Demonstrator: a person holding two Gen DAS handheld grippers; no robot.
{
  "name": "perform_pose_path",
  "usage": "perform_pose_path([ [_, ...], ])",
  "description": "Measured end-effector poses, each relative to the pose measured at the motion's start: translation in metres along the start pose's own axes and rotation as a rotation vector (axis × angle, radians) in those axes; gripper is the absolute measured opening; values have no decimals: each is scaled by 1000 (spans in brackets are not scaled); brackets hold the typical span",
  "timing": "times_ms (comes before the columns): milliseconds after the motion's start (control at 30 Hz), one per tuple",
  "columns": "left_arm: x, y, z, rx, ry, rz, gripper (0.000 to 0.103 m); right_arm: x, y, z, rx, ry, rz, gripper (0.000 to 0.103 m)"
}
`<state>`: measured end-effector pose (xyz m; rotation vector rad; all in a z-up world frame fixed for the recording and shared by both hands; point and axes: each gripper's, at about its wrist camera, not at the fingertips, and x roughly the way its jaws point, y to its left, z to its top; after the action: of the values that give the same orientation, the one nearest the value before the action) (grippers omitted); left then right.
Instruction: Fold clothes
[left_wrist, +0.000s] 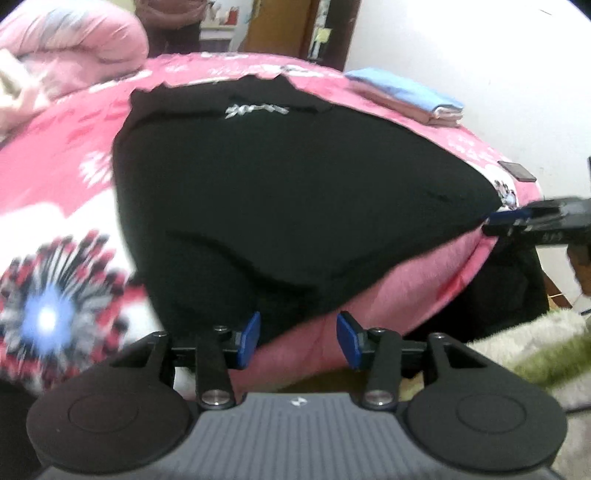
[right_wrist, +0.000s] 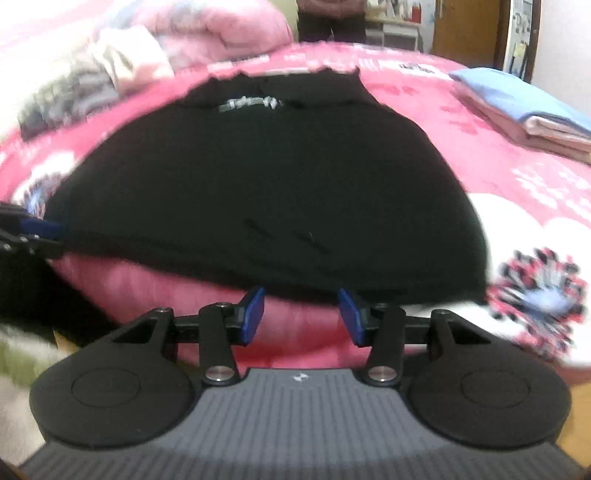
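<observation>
Left wrist: left tongs (left_wrist: 298, 339) half open, nothing gripped, at the near hem of the black garment (left_wrist: 280, 192) spread flat on the bed (left_wrist: 70, 147) for folding. Right wrist: right tongs (right_wrist: 301, 317) half open, empty, at the same hem.

Matt black cloth garment (left_wrist: 288, 192) on soft printed cotton bedspread (left_wrist: 55, 177).

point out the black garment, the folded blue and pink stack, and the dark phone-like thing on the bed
black garment (left_wrist: 280, 192): left wrist view, middle of the spread cloth
folded stack (right_wrist: 532, 110): right wrist view, blue top layer
dark flat object (left_wrist: 517, 170): left wrist view, its top face, near the bed edge
</observation>
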<state>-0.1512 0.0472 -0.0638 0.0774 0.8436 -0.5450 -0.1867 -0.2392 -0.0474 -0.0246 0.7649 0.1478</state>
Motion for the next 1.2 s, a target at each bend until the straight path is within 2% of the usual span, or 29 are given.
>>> perform_pose_path([
  [100, -10, 1, -4, 10, 7, 12, 48, -14, 10, 11, -52, -67, 11, 45],
  [167, -17, 1, -3, 14, -7, 22, 49, -8, 21, 32, -88, -161, 83, 45],
  [300, -30, 5, -3, -48, -39, 62, 49, 36, 60, 59, -115, -231, 248, 45],
  [400, -41, 11, -7, -92, -57, 122, 49, 76, 103, 64, -166, -218, 352, 43],
  [500, -57, 24, -12, -154, -88, 184, 49, 84, 140, 43, -310, -193, 327, 47],
  [567, -65, 36, -12, -202, -121, 206, 49, 70, 149, 39, -382, -159, 393, 48],
  [633, -70, 48, -12, -248, -153, 229, 49, 62, 148, 47, -381, -112, 528, 44],
  [733, -76, 65, -7, -318, -192, 267, 49, 66, 155, 72, -352, -161, 547, 44],
  [800, -82, 74, -5, -373, -215, 274, 49, 85, 172, 83, -363, -189, 527, 44],
  [867, -88, 83, -5, -413, -234, 273, 48, 104, 190, 93, -375, -215, 507, 39],
  [900, -91, 87, -6, -420, -241, 276, 48, 112, 201, 86, -398, -182, 511, 33],
  [933, -93, 88, -8, -416, -245, 284, 49, 120, 213, 80, -421, -150, 516, 33],
  [1000, -98, 92, -10, -410, -253, 301, 49, 102, 229, 57, -527, -183, 549, 34],
  [1033, -99, 94, -11, -408, -257, 307, 49, 93, 238, 45, -579, -198, 568, 32],
  [1067, -99, 95, -12, -407, -260, 309, 49, 87, 240, 40, -593, -166, 669, 31],
  [1133, -99, 99, -13, -415, -267, 309, 49, 81, 246, 36, -621, -144, 717, 29],
  [1200, -99, 102, -13, -425, -272, 307, 49, 80, 246, 43, -648, -207, 628, 29],
])
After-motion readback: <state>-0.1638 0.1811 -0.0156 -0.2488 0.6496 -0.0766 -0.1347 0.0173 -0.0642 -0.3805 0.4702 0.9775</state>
